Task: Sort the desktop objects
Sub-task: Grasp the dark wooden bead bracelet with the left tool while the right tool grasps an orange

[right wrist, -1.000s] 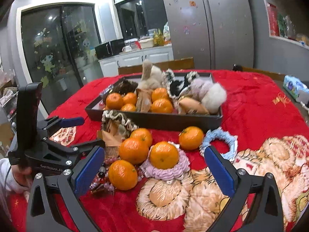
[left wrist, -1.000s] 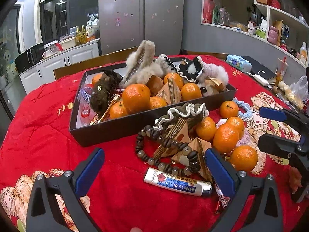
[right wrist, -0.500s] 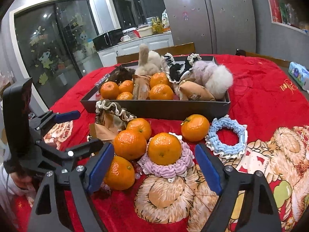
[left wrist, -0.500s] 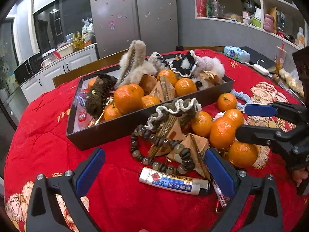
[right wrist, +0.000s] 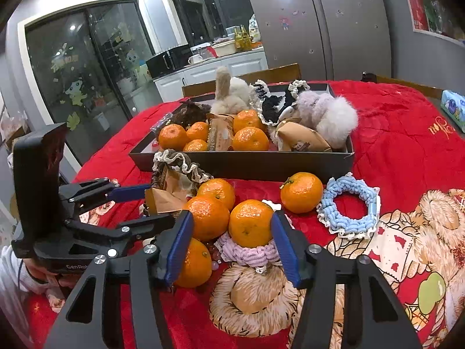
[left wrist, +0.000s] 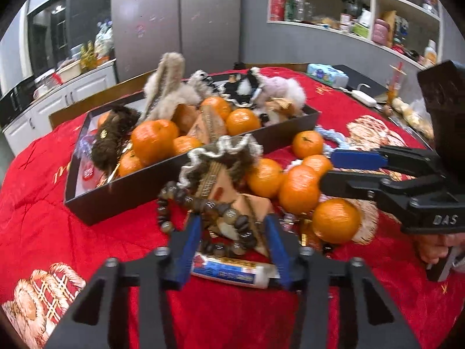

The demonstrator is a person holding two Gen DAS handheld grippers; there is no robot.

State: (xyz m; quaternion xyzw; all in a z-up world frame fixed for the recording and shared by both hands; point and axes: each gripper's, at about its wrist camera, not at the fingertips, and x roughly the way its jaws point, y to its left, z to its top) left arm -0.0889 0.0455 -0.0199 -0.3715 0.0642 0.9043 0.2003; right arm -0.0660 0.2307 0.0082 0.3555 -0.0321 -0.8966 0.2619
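A black tray (left wrist: 139, 186) (right wrist: 247, 163) on the red cloth holds oranges, snack packs and furry scrunchies. In front of it lie loose oranges, a bead bracelet (left wrist: 203, 221), brown snack packs (left wrist: 241, 212), a frilled brown scrunchie (left wrist: 223, 151) and a small tube (left wrist: 229, 270). My left gripper (left wrist: 232, 250) is half closed around the bracelet and snack pack, just above the tube. My right gripper (right wrist: 232, 241) is half closed around an orange (right wrist: 250, 222) that sits on a pink scrunchie (right wrist: 250, 254). Its pads look close to the orange; contact is unclear.
A blue scrunchie (right wrist: 348, 209) and a lone orange (right wrist: 300, 192) lie right of the pile. Each gripper shows in the other's view, my right one (left wrist: 348, 171) close to the oranges, my left one (right wrist: 136, 206) by the snack packs. A tissue pack (left wrist: 327, 74) lies far right.
Both grippers moved forward and down into the pile, and both narrowed their jaws from wide open. The left one now straddles the bracelet, the right one the orange on the pink scrunchie.
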